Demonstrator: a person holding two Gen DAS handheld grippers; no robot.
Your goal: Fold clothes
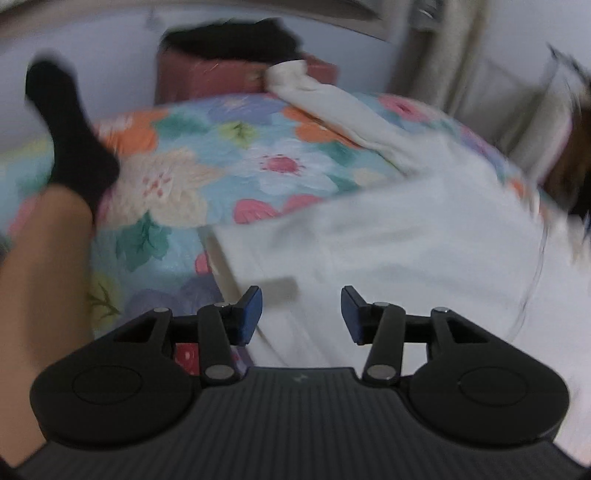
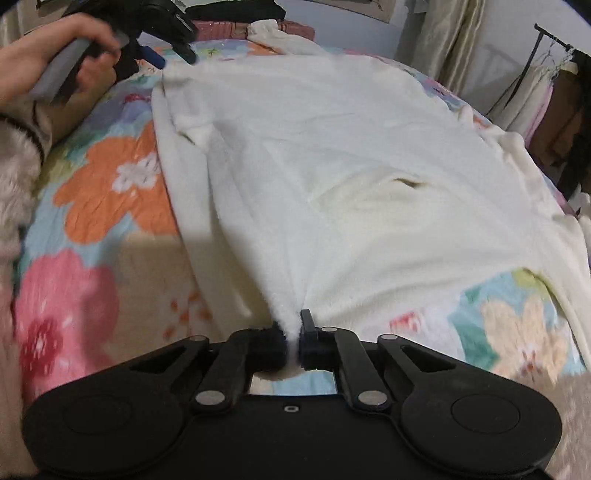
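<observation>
A white fleece garment [image 2: 332, 155] lies spread on the floral bedspread [image 2: 107, 184]. My right gripper [image 2: 293, 341] is shut on a pinched edge of the garment at its near side, and the cloth fans away from the jaws. My left gripper [image 1: 301, 312] is open and empty, hovering just above the garment's left edge [image 1: 406, 236]. In the right wrist view the left gripper [image 2: 173, 51] is at the garment's far left corner, held by a hand. A sleeve [image 1: 332, 107] trails toward the far end of the bed.
A leg in a black sock [image 1: 70, 136] rests on the bed's left side. A red box [image 1: 207, 77] with dark clothes on it stands beyond the bed. A clothes rack [image 2: 554, 81] and curtains [image 2: 443, 33] are at the right.
</observation>
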